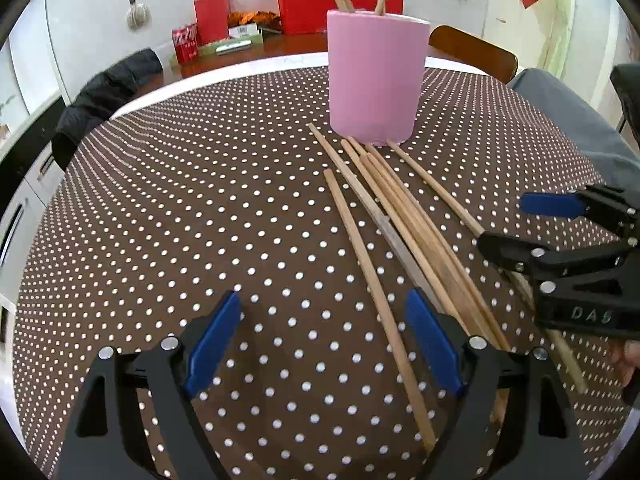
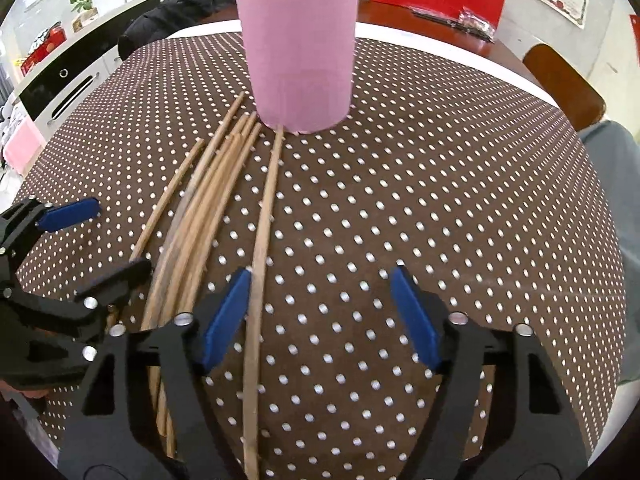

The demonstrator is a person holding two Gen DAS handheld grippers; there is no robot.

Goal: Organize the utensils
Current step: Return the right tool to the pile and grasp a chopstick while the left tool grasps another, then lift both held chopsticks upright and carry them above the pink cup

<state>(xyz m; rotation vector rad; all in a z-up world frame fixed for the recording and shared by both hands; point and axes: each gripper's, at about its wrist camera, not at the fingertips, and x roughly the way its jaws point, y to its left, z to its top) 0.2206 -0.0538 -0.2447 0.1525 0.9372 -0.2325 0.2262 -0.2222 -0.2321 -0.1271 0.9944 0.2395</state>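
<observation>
**Mei:** Brown cloth with white dots [image 1: 200, 200] covers the round table, and behind it there's a wooden desk with red folders [image 1: 340, 4], a red can [image 1: 185, 43] and certificates on the wall.

**Tom:** Where are the utensils?

**Mei:** A bundle of wooden chopsticks [image 1: 400, 216] lies flat on the cloth. Their long axes run from the near edge of the table toward the pink holder [image 1: 376, 80], the far ends fanning just in front of its base. In the right wrist view the same chopsticks [image 2: 208, 208] sit left of centre, and one separate chopstick [image 2: 264, 232] lies a little to the right of the pile, its far tip reaching the foot of the holder [image 2: 298, 48].

**Tom:** Anything in the holder?

**Mei:** A few sticks stand upright in it, leaning apart at the top.

**Tom:** And the grippers?

**Mei:** The left gripper [image 1: 324, 340] has its jaws spread wide with nothing between the blue pads except dotted cloth; one stray chopstick runs just inside its right finger. The right gripper [image 2: 320, 316] is also spread and grasping nothing, with the single chopstick passing close beside its left pad [image 2: 226, 316]. Each gripper shows at the edge of the other's view, low over the near ends of the pile.
</observation>
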